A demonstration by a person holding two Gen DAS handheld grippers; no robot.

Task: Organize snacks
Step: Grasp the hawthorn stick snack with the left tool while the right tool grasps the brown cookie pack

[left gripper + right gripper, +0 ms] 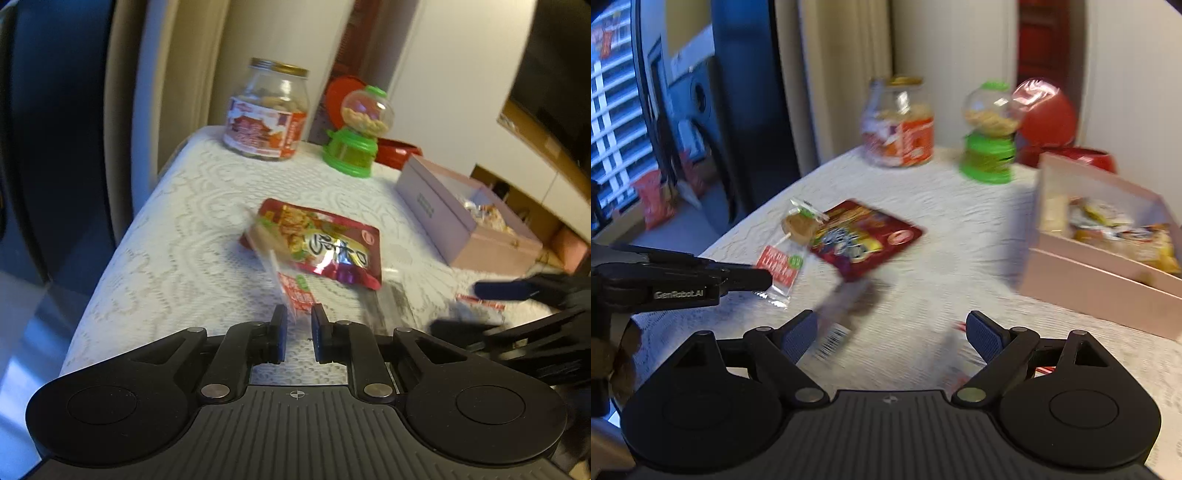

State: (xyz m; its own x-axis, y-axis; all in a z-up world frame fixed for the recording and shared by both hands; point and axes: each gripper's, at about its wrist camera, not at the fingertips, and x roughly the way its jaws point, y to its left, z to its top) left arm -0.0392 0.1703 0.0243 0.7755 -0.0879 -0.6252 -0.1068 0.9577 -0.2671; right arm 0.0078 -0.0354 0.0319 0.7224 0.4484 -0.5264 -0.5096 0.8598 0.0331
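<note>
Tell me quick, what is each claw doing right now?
Left claw: closed on the end of the lollipop wrapper.
Right claw: open, holding nothing, over a blurred clear packet on the table.

On the table (942, 229) the flat pouch (864, 238) lies in the middle with the wrapped lollipop (792, 240) at its left, the open box (1108, 254) of snacks at right, and the jar (899, 122) and dispenser (990, 136) behind.
</note>
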